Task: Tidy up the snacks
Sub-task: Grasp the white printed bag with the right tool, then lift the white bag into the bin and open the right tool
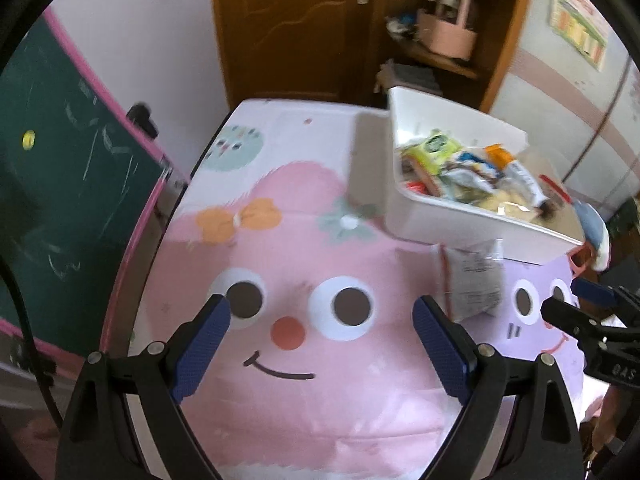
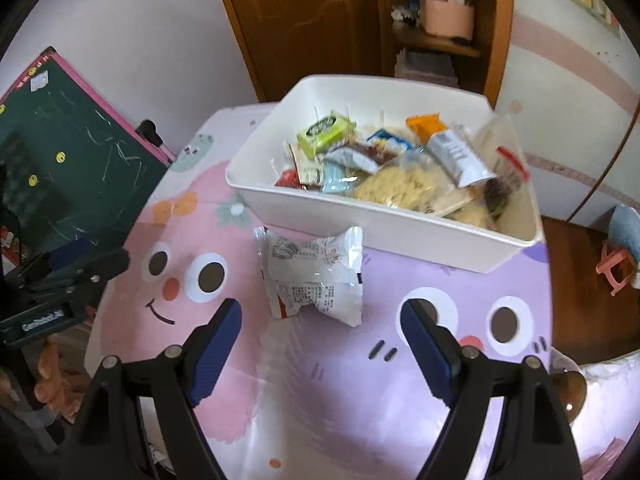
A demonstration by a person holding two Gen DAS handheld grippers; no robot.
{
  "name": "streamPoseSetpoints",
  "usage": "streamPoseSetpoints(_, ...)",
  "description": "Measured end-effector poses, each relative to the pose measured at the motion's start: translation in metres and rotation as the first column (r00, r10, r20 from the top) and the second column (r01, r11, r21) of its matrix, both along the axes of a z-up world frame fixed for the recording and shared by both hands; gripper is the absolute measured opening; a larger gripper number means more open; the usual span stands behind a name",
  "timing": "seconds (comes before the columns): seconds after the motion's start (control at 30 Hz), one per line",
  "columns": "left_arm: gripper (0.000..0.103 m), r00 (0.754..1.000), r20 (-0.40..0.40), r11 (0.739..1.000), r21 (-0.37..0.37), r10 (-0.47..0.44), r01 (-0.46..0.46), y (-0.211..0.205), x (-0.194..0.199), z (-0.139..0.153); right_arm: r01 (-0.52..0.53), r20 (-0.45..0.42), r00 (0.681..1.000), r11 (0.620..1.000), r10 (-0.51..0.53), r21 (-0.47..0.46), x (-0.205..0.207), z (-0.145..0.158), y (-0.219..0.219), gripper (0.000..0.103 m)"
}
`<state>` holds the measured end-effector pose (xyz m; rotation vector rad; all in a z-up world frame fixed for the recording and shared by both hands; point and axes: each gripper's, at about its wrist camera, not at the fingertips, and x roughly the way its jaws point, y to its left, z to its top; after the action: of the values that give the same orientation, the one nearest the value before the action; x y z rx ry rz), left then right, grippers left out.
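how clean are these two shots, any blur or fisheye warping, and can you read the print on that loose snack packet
Left wrist view: strong fisheye bending at the edges, and motion blur smears the loose snack packet and the white bin. Right wrist view: same curved distortion with dark corners, somewhat sharper; the packet's print shows as text but is too soft to read. Lighting is soft and even in both.
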<state>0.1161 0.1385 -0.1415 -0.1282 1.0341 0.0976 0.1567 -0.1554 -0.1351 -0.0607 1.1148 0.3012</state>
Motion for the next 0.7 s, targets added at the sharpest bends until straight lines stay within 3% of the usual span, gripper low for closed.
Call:
streamPoseSetpoints(0.27,0.092,0.994,-0.072,0.996,-0.007,0.086,-0.087,0.035,0.011,-0.040,0.008,-0.072,0.997,0.999,-0.011,-0.042,0.037,-0.052,0.016,0.082)
streamPoseSetpoints(0.63,0.092,0.995,-0.100,1.000,-0.001,0.016,-0.016,0.016,0.048,-0.060,-0.025,-0.125,0.992,0.997,0.016,-0.069,0.060,-0.095,0.040,0.082)
streamPoseSetpoints(0.7,0.092,0.995,-0.102,1.000,-0.004,0.002,-0.002,0.012,0.052,-0.061,-0.024,-0.126,0.992,0.998,0.016,-0.059,0.060,-0.099,0.041,0.078)
